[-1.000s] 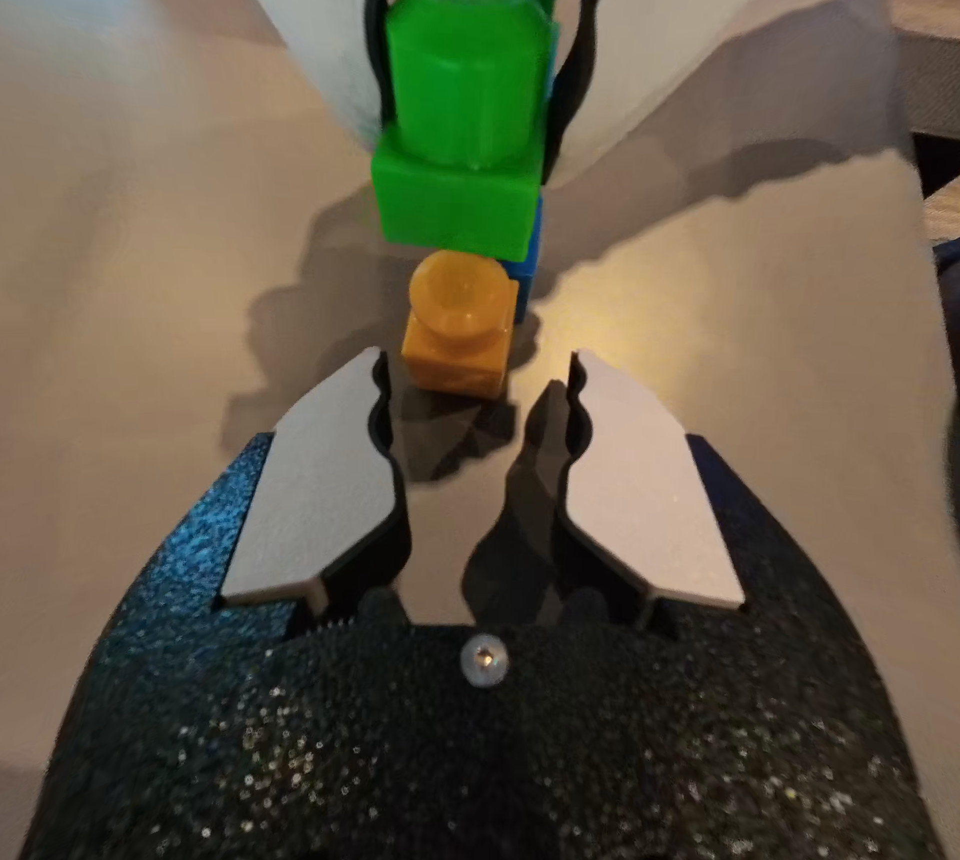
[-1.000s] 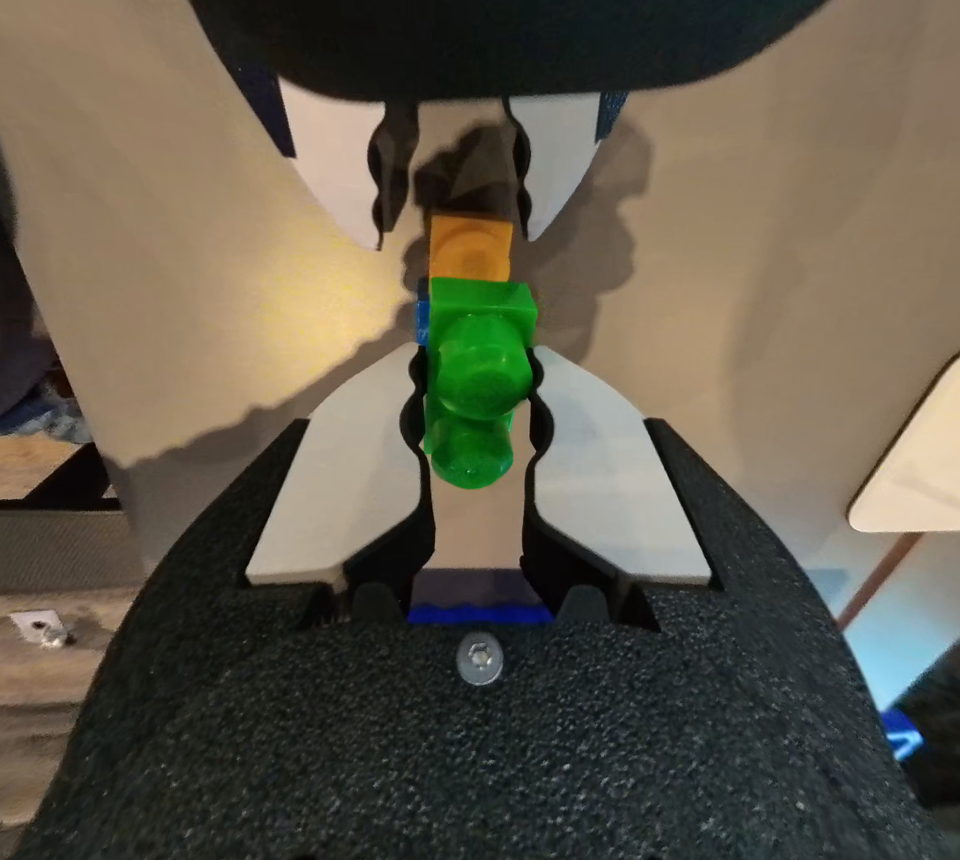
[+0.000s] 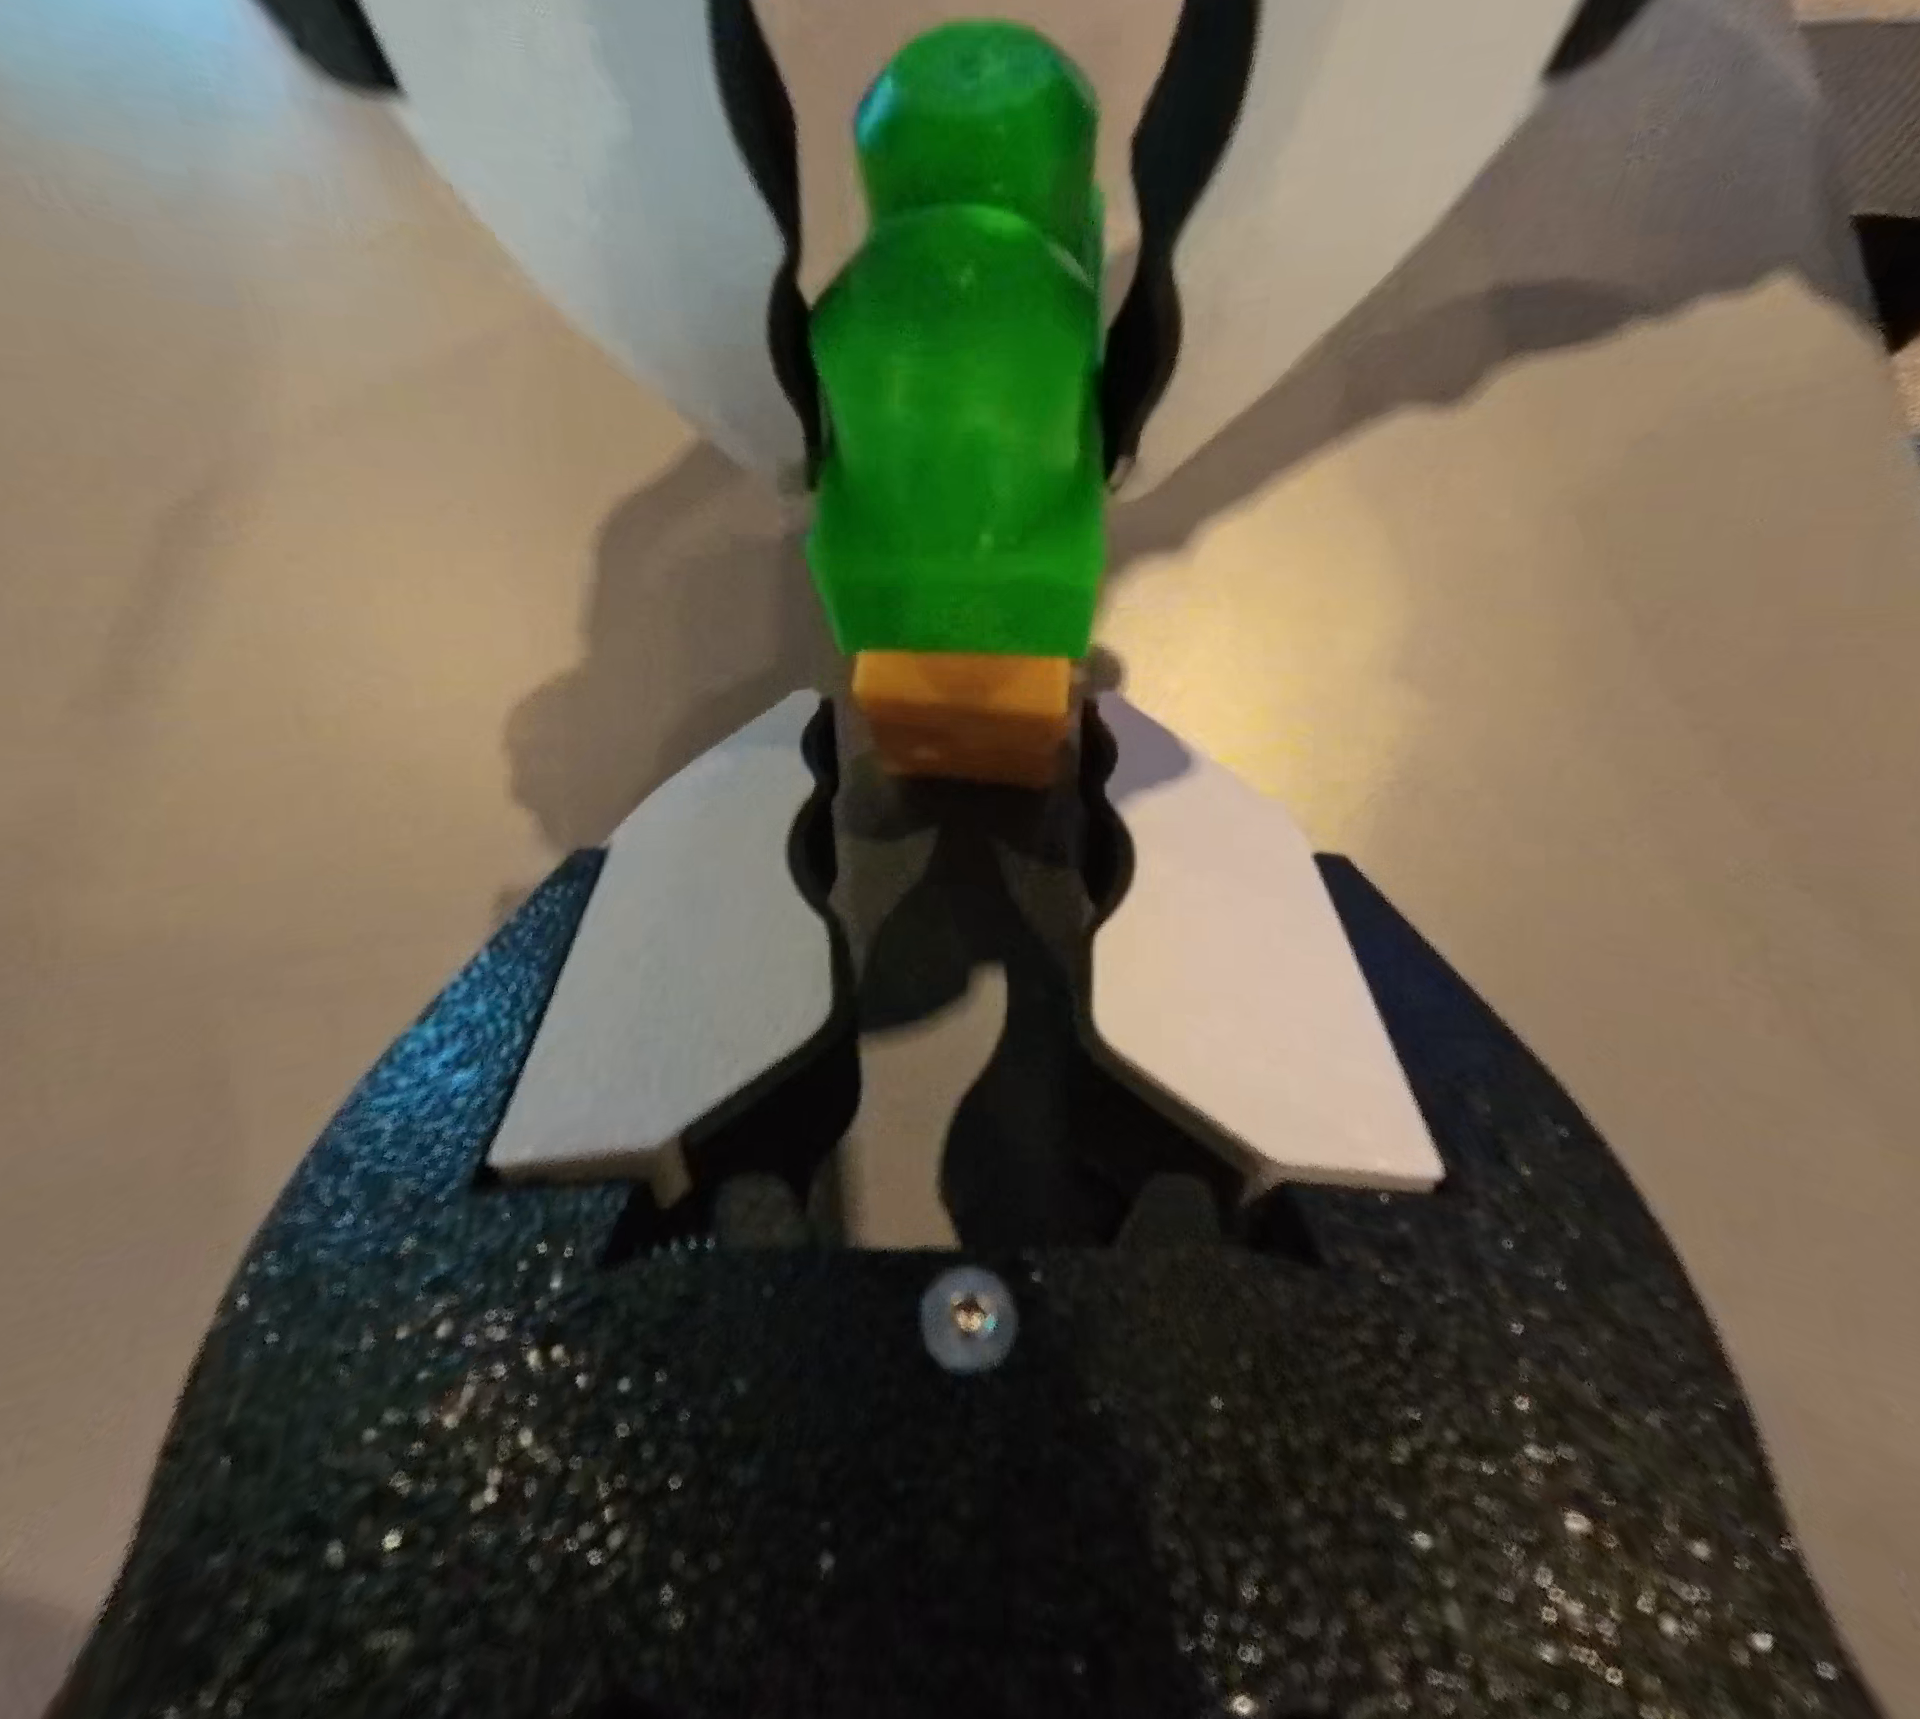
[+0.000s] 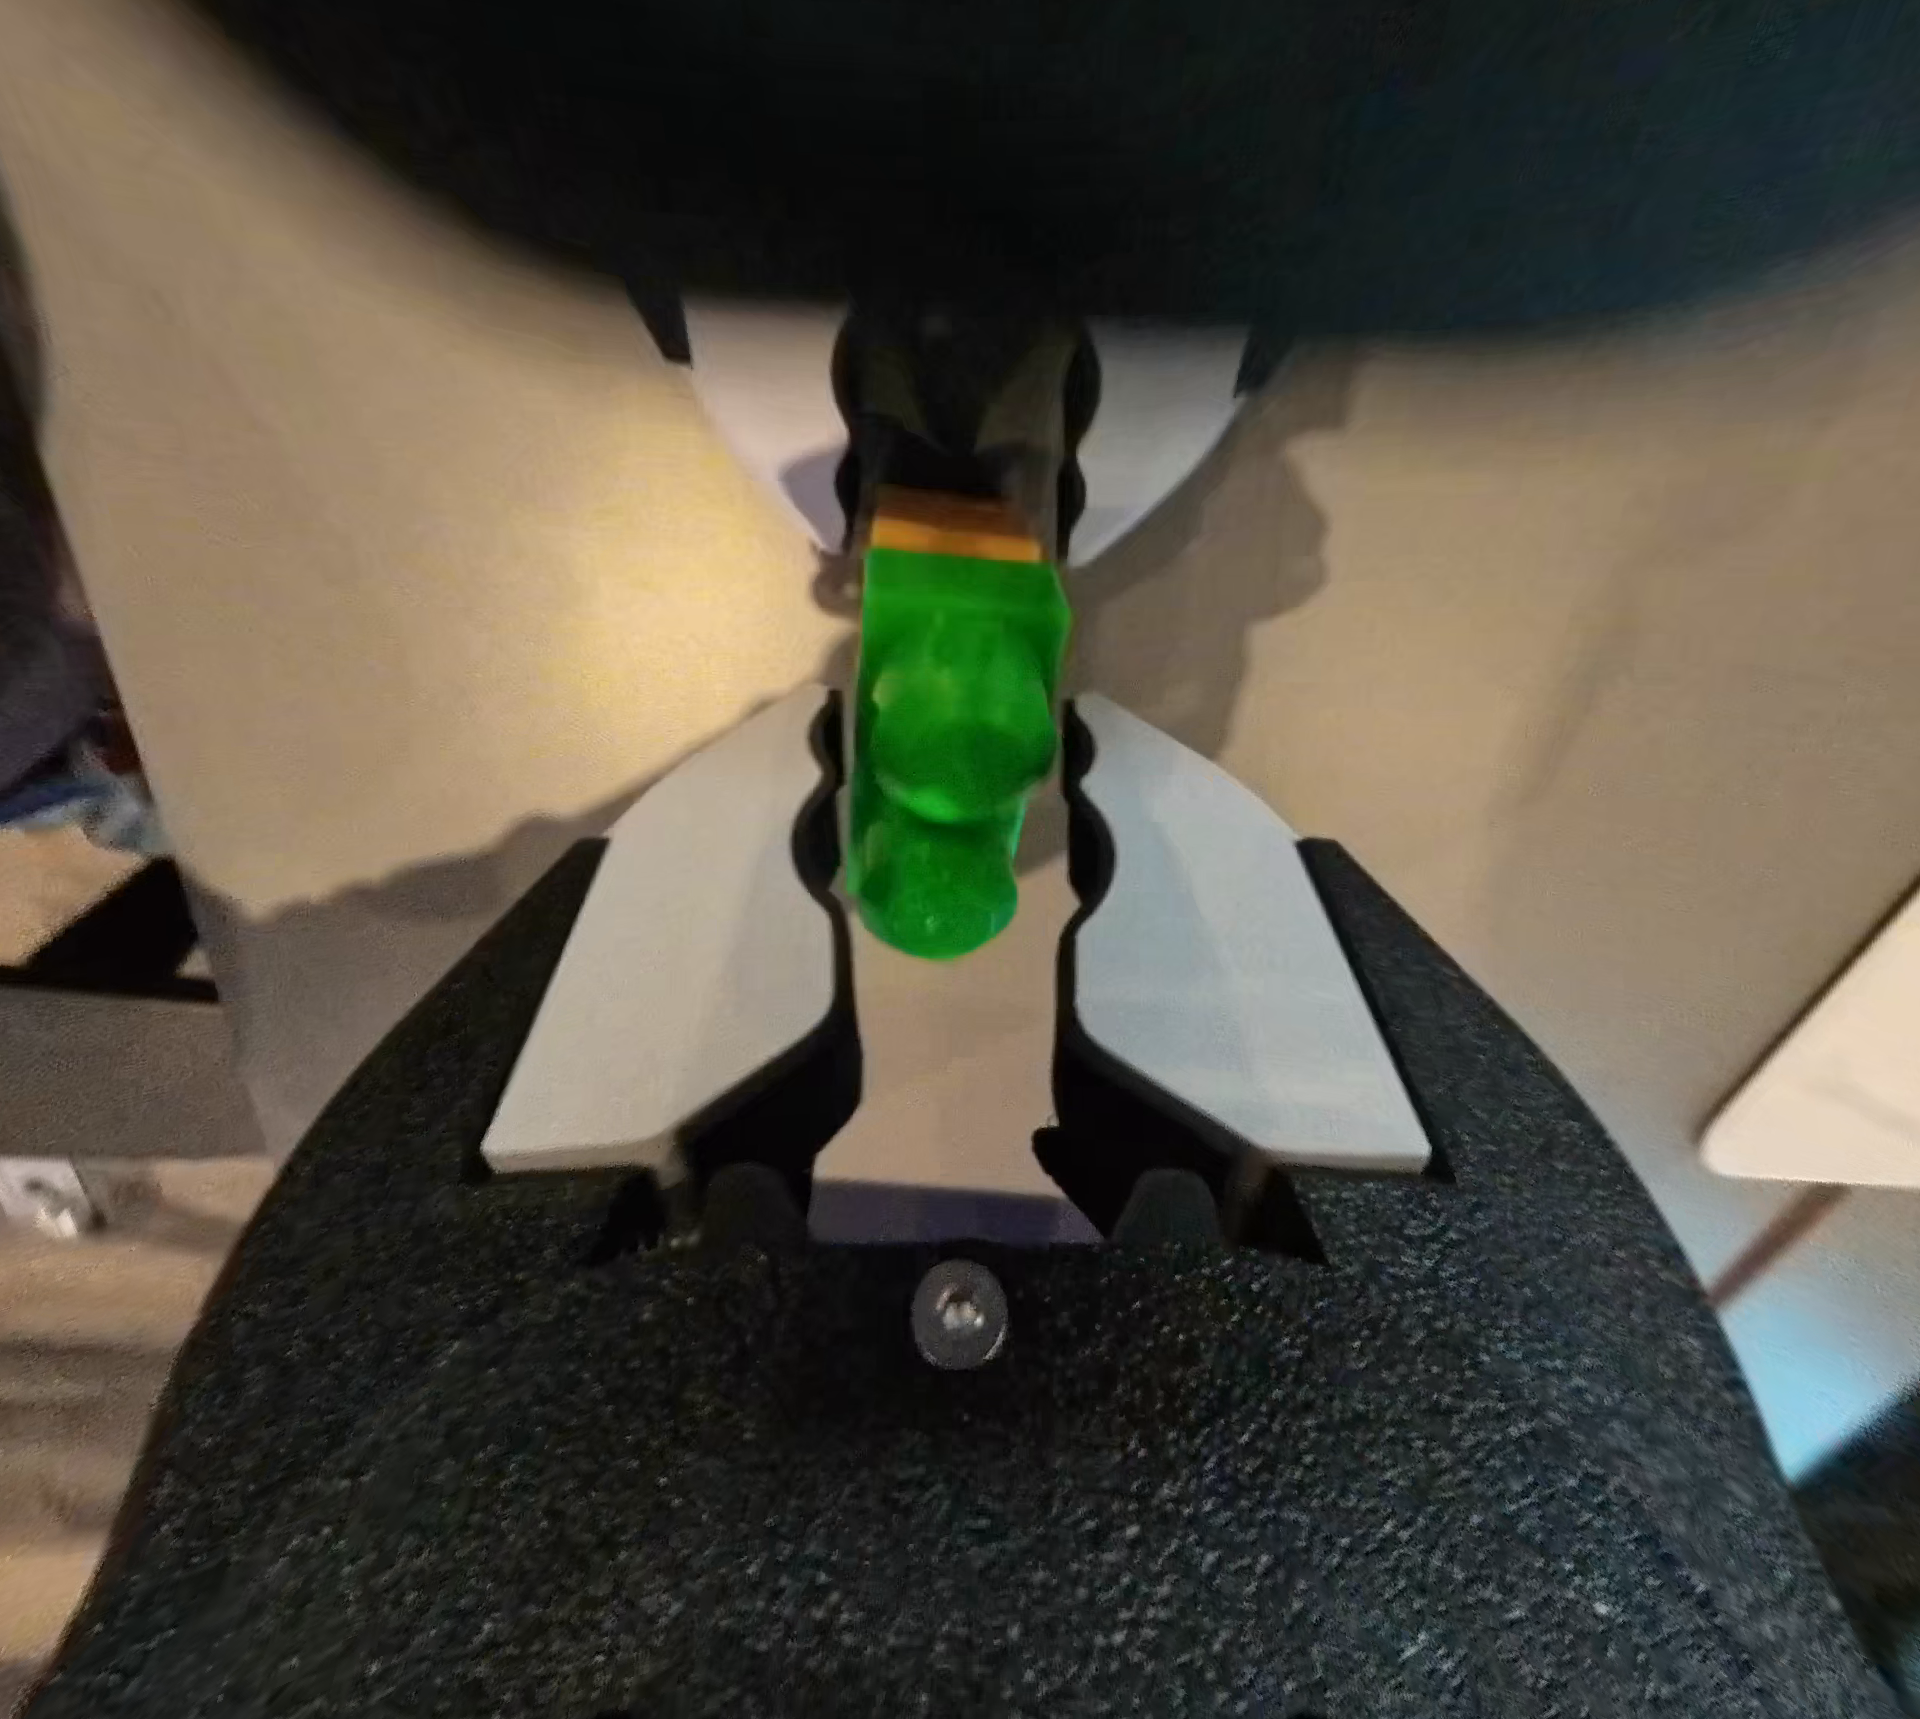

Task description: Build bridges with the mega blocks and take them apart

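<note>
A green two-stud block (image 3: 956,443) sits on top of a small orange block (image 3: 961,729) over the beige table (image 3: 312,526). My left gripper (image 3: 956,713) is shut on the orange block, one fingertip on each side. My right gripper (image 4: 951,708) faces it from across and is shut on the green block (image 4: 951,765). In the right wrist view the orange block (image 4: 951,526) shows as a thin strip beyond the green one, between the left gripper's fingers (image 4: 769,443). The orange block's stud is hidden under the green block.
A white tabletop corner (image 4: 1829,1077) shows at the right of the right wrist view. Dark furniture and clutter (image 4: 94,942) lie past the table edge at its left. The table's far right edge (image 3: 1849,235) shows in the left wrist view.
My left gripper moved forward and closed on the orange block. The green block now covers the orange block's stud. The blue block under the green one no longer shows.
</note>
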`<state>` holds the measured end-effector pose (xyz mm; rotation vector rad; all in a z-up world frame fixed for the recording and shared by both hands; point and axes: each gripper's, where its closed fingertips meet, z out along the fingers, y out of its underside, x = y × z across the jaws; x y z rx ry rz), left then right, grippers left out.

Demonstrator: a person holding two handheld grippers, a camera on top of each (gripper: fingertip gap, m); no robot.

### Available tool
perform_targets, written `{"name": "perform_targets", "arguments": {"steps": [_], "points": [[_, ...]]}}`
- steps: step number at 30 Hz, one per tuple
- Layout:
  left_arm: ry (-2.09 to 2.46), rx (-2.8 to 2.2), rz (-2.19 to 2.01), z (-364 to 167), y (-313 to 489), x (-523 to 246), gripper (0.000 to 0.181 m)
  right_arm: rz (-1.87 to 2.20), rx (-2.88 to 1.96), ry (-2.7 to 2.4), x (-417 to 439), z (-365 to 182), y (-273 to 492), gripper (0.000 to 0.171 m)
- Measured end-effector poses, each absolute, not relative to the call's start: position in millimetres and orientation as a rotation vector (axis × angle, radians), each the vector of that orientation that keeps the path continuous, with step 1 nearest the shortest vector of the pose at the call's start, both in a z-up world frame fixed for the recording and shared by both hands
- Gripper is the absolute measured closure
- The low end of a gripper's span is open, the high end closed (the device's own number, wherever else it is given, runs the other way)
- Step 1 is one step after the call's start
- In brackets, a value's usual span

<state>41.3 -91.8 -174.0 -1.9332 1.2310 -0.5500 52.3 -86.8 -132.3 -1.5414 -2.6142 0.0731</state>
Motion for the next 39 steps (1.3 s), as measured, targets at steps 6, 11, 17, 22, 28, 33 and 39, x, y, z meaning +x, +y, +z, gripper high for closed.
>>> {"name": "perform_targets", "arguments": {"steps": [6,11,17,22,28,33,39], "points": [[1.171,-1.894,-0.583,-163.0,-92.3,34.6,0.127,0.337,-1.611,-2.394,64.3,-121.0,-80.8,0.119],[1.082,-1.755,-0.646,-129.7,-91.5,34.6,0.124,0.477,-1.516,-2.241,62.8,-115.6,-81.8,0.13],[1.007,-1.691,-0.828,-99.2,-93.3,42.9,0.112,0.78,-1.55,-2.052,60.4,-112.5,-83.7,0.124],[1.059,-1.778,-0.78,-116.5,-88.3,50.8,0.122,1.005,-1.584,-1.958,57.9,-115.4,-85.9,0.138],[1.086,-1.779,-0.803,-118.7,-90.8,52.1,0.151,0.969,-1.551,-1.957,58.4,-116.2,-86.9,0.142],[1.107,-1.759,-0.798,-121.3,-91.9,52.1,0.152,0.89,-1.556,-1.987,60.3,-120.1,-88.7,0.142],[1.148,-1.729,-0.815,-124.3,-92.6,51.5,0.152,0.809,-1.576,-1.982,60.9,-123.1,-89.1,0.142]]}}
